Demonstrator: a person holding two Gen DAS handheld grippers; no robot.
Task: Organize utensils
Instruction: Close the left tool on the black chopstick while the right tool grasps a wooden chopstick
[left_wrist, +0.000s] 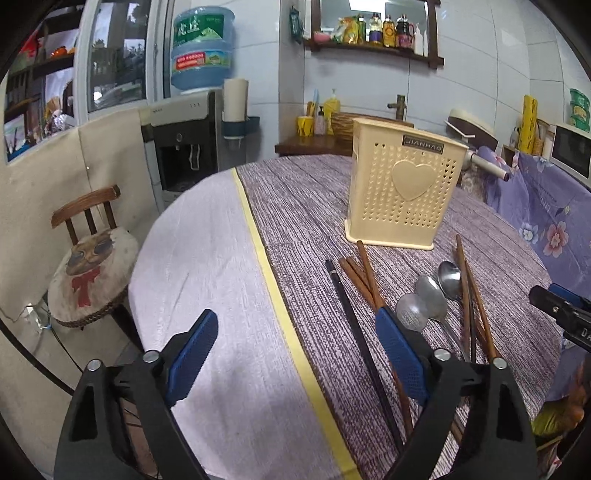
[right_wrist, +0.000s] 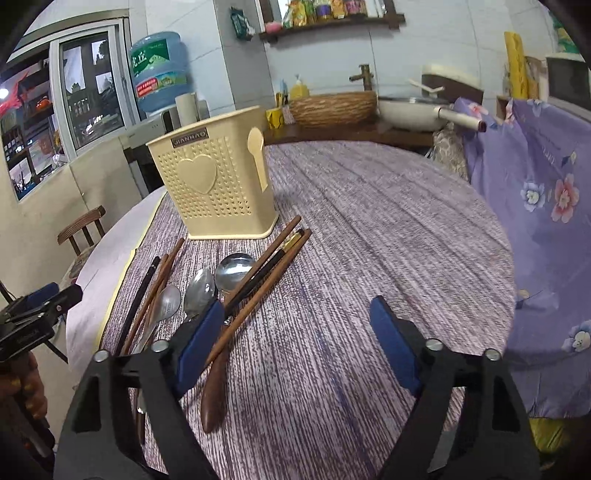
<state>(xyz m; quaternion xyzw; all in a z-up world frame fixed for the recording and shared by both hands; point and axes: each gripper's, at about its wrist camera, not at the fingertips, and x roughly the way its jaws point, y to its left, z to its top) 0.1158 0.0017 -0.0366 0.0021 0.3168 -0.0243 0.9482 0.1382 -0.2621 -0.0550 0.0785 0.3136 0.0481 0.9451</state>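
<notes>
Cream utensil holder (left_wrist: 404, 184) bore a small dark plate near its top rim w/ "JIANHAO", seen upside down in left wrist view, upright in right wrist view (right_wrist: 218, 184). Water jug (left_wrist: 202, 48) had green & red labels w/ Chinese chars, too blurred to read. Bottle labels on the shelf (left_wrist: 373, 46) were illegible.

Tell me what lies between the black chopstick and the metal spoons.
Brown wooden chopsticks lie between the black chopstick and the metal spoons, clearest in the left wrist view.
</notes>
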